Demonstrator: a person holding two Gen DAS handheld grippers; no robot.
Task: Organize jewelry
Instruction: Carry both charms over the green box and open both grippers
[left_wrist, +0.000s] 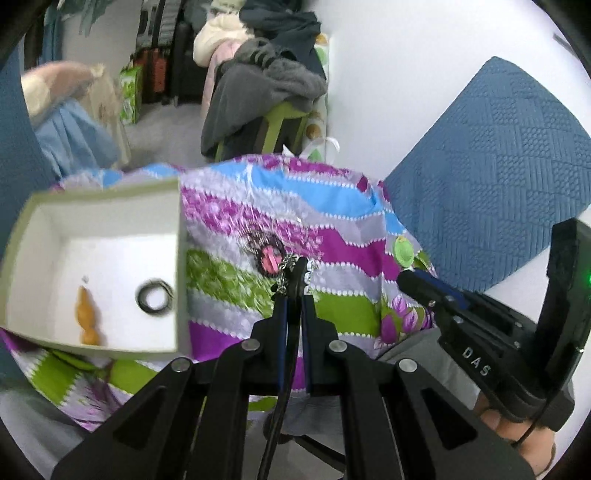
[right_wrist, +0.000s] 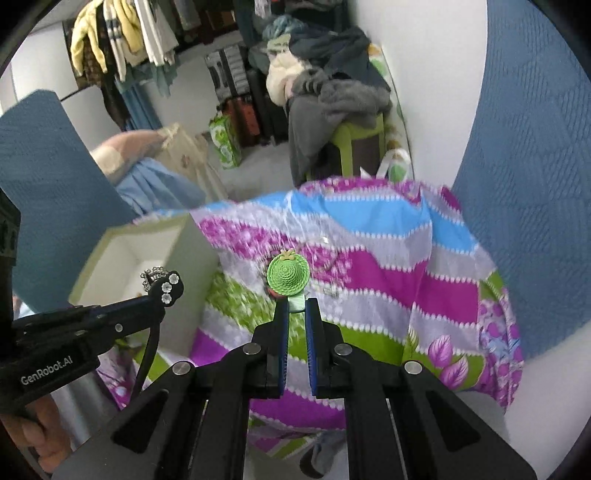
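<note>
My left gripper (left_wrist: 295, 291) is shut on a black hair clip (left_wrist: 300, 275) with white flowers and a silver chain, held above the striped cloth; the clip also shows in the right wrist view (right_wrist: 168, 286). My right gripper (right_wrist: 296, 306) is shut on a green hat-shaped hair clip (right_wrist: 287, 275) by its ribbon, above the cloth; it also shows in the left wrist view (left_wrist: 403, 251). An open white box (left_wrist: 44, 236) lies left of both grippers, with a black ring (left_wrist: 154, 297) and an orange piece (left_wrist: 85, 314) inside. A pink-and-black pendant (left_wrist: 267, 253) lies on the cloth.
The colourful striped cloth (left_wrist: 332, 206) covers a small raised surface. Blue textured cushions (left_wrist: 498, 177) stand to the right and left. A chair piled with clothes (left_wrist: 266, 85), suitcases and hanging garments (right_wrist: 122, 40) are behind. White wall at right.
</note>
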